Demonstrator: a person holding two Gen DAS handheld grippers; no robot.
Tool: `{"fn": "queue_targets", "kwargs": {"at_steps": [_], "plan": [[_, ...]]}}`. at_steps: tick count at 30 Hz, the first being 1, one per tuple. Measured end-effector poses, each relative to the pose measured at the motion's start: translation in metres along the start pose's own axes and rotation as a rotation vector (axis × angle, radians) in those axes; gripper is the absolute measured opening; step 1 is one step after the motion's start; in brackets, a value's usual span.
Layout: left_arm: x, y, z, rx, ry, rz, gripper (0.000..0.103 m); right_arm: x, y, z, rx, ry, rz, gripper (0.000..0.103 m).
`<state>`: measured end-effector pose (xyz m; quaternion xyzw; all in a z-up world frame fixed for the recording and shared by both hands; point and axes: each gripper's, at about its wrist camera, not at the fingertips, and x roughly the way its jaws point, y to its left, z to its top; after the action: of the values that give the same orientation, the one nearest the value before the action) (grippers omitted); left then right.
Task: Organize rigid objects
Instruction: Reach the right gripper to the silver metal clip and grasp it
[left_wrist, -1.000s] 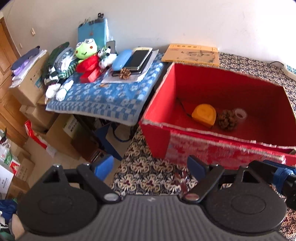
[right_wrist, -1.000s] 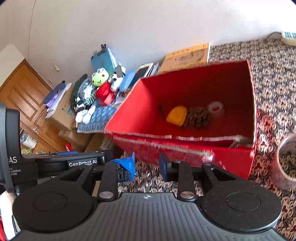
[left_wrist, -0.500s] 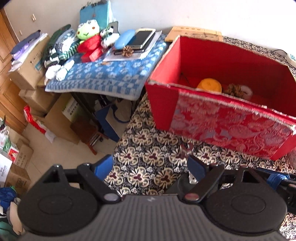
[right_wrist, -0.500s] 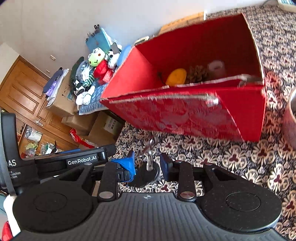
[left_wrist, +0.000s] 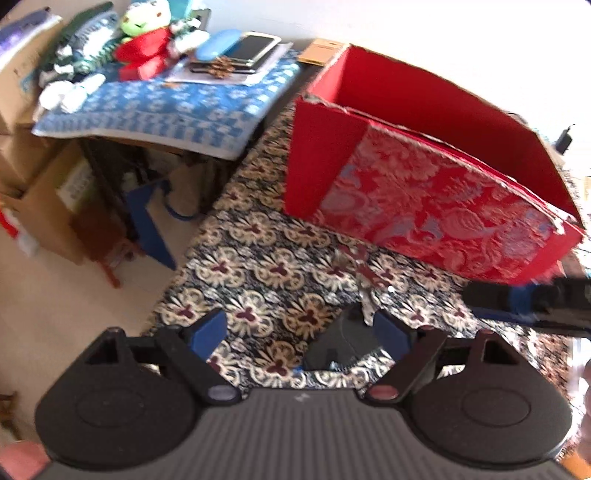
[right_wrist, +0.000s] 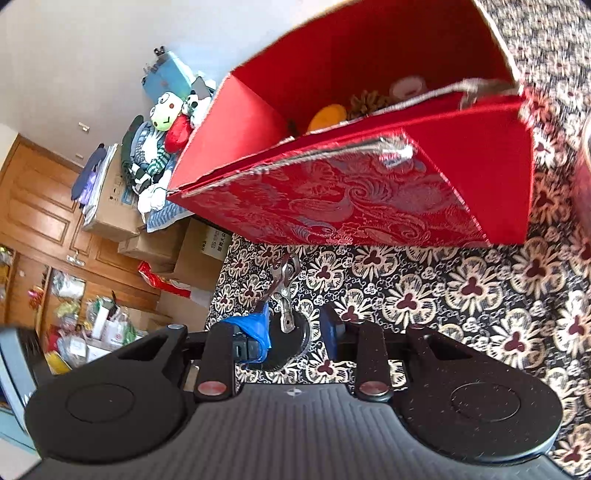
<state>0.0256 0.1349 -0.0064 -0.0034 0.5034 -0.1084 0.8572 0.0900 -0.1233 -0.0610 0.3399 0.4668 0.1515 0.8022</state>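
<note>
A small clip stand, with a black round base (right_wrist: 290, 338) and a metal alligator clip (right_wrist: 282, 273), rests on the flowered tablecloth in front of the red box (right_wrist: 351, 199). My right gripper (right_wrist: 293, 328) is open, low over the cloth, its blue fingertips on either side of the base. The left gripper (left_wrist: 301, 330) is open too. The same black base (left_wrist: 341, 347) sits just inside its right finger. In the box lie an orange tape measure (right_wrist: 327, 116), a pine cone (right_wrist: 369, 101) and a tape roll (right_wrist: 406, 86). The red box (left_wrist: 424, 206) hides them in the left wrist view.
A side table under a blue patterned cloth (left_wrist: 166, 110) carries plush toys (left_wrist: 144, 44), a phone (left_wrist: 255, 46) and a pine cone (left_wrist: 219, 66). Cardboard boxes (right_wrist: 199, 251) stand on the floor below. The tablecloth's edge (left_wrist: 192, 258) drops off at the left. A reddish container (right_wrist: 583, 192) stands at the right.
Both grippers have dropped low to the tablecloth in front of the box. The clip stand has come in between the right fingers. The finger gaps look unchanged.
</note>
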Motion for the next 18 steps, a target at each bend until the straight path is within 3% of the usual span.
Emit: {"fn": "queue_targets", "kwargs": {"at_steps": [8, 13, 18], "plan": [[0.006, -0.007, 0.008, 0.041, -0.004, -0.190, 0.087, 0.022, 0.001, 0.016, 0.045, 0.028, 0.030, 0.014], [0.020, -0.014, 0.019, 0.073, 0.020, -0.252, 0.087, 0.035, 0.002, 0.022, 0.050, 0.050, 0.019, 0.014], [0.038, -0.014, 0.028, 0.091, 0.070, -0.291, 0.066, 0.045, 0.001, 0.024, 0.052, 0.075, 0.011, 0.014]]}}
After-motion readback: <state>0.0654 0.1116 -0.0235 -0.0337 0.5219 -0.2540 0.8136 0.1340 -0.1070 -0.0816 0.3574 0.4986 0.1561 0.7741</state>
